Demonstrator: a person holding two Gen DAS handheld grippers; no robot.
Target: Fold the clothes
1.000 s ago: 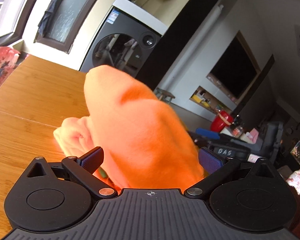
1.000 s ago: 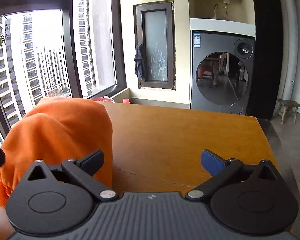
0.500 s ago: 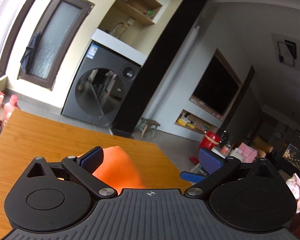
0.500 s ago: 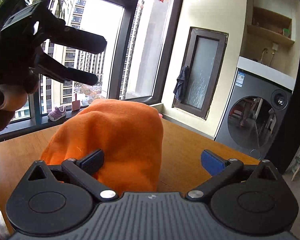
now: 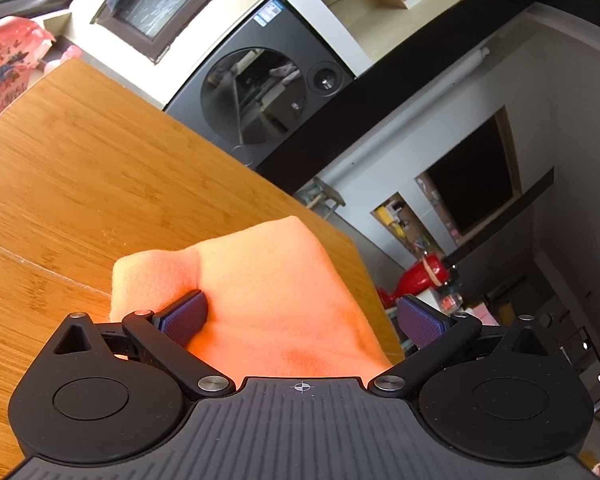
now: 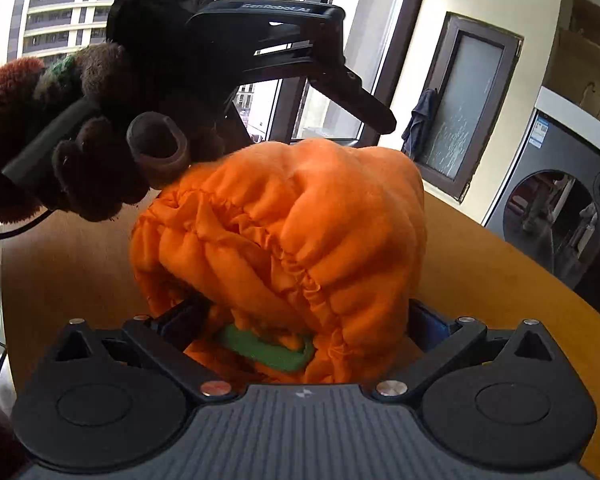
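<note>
Bamboo-grain wooden table (image 5: pixel 80 184) is filling the left of the left wrist view, with the room behind it. Left gripper (image 5: pixel 302 316) is sitting with jaws spread wide; orange garment (image 5: pixel 268 300) is bunching up between them, touching the left blue pad (image 5: pixel 184 316), while the right pad is standing clear of the cloth. Garment is lying on the table near its right edge, right against the gripper body. Right gripper (image 6: pixel 308 320) is also showing spread jaws, with the gathered, wrinkled part of the same garment (image 6: pixel 300 232) heaped between them, cloth covering both fingertips, so cannot tell whether the pads are pressing it. Green strip (image 6: pixel 268 350) is peeking out under the orange folds near the gripper base. Farther out, in the right wrist view, a gloved hand (image 6: pixel 96 160) is holding the other gripper's black handle at upper left, just above the garment. Far back, a dark front-loading washing machine (image 5: pixel 268 92) is standing beyond the table, big windows (image 6: pixel 60 8) at far left.
</note>
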